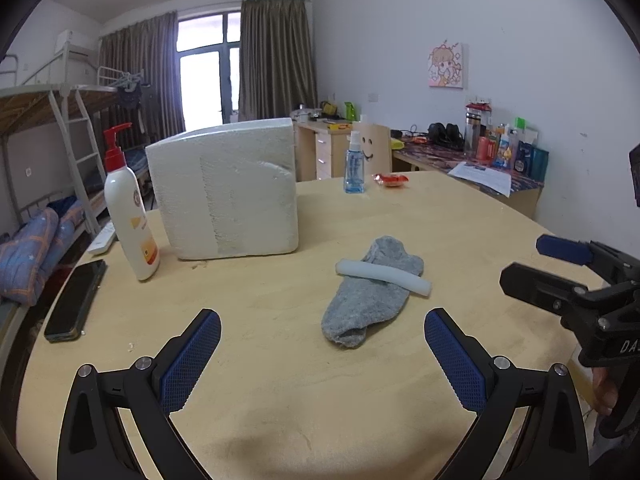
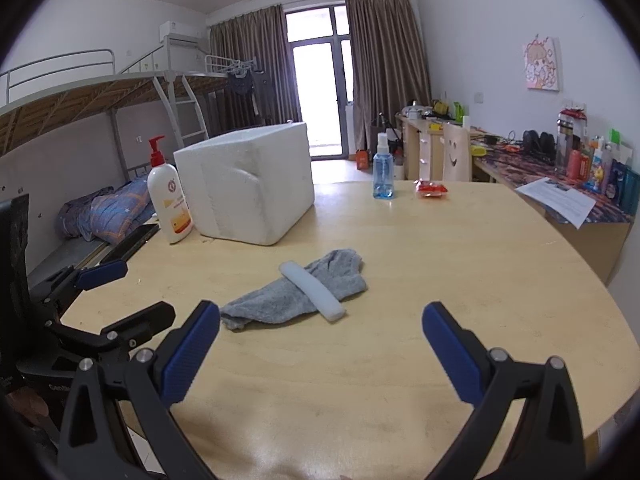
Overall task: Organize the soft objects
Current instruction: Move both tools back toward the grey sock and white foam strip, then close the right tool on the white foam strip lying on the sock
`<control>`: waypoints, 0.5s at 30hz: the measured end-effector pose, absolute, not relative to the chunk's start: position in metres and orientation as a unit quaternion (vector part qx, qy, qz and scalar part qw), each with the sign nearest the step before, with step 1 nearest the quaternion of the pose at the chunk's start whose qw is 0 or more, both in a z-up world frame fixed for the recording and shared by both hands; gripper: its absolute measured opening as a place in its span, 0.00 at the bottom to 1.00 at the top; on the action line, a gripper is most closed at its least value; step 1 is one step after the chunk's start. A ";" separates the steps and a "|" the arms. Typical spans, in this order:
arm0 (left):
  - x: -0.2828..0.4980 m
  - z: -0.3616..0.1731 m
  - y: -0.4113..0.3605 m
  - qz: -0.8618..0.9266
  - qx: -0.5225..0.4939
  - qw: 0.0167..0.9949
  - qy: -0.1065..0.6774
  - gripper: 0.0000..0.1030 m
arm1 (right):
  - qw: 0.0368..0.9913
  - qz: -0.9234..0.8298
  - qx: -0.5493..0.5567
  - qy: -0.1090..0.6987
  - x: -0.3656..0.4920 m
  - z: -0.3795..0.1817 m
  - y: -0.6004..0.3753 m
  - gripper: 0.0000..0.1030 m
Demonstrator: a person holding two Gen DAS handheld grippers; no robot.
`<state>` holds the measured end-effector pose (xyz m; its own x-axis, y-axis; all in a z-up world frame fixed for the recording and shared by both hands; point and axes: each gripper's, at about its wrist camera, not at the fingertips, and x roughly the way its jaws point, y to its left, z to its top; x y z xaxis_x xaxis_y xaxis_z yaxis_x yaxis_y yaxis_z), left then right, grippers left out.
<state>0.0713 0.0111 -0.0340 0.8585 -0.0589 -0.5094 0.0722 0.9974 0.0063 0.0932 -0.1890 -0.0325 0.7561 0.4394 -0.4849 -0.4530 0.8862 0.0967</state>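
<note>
A grey sock (image 1: 366, 302) lies flat on the round wooden table (image 1: 280, 380), with a pale blue foam tube (image 1: 382, 277) lying across it. Both show in the right wrist view too, the sock (image 2: 280, 304) and the tube (image 2: 313, 291). My left gripper (image 1: 322, 330) is open and empty, just short of the sock. My right gripper (image 2: 320, 326) is open and empty, a little nearer than the sock. The right gripper also shows at the right edge of the left wrist view (image 1: 536, 264), and the left gripper at the left of the right wrist view (image 2: 136, 292).
A white foam box (image 1: 228, 192) stands behind the sock. A lotion pump bottle (image 1: 128, 208) and a black phone (image 1: 76, 300) are at the left. A blue spray bottle (image 1: 354, 164) and a red packet (image 1: 390, 179) stand at the far edge.
</note>
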 end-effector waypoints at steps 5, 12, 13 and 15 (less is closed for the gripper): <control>0.080 -0.033 0.014 -0.039 0.009 0.964 0.264 0.99 | 0.933 0.246 -0.017 0.262 0.102 -0.038 -0.188 0.99; 0.095 -0.037 0.017 -0.047 0.003 0.959 0.278 0.99 | 0.927 0.256 -0.014 0.275 0.116 -0.042 -0.187 0.95; 0.097 -0.037 0.019 -0.046 -0.003 0.959 0.280 0.99 | 0.926 0.255 -0.016 0.278 0.117 -0.042 -0.185 0.94; 0.102 -0.038 0.021 -0.052 -0.009 0.957 0.286 0.99 | 0.928 0.242 -0.030 0.282 0.121 -0.045 -0.183 0.93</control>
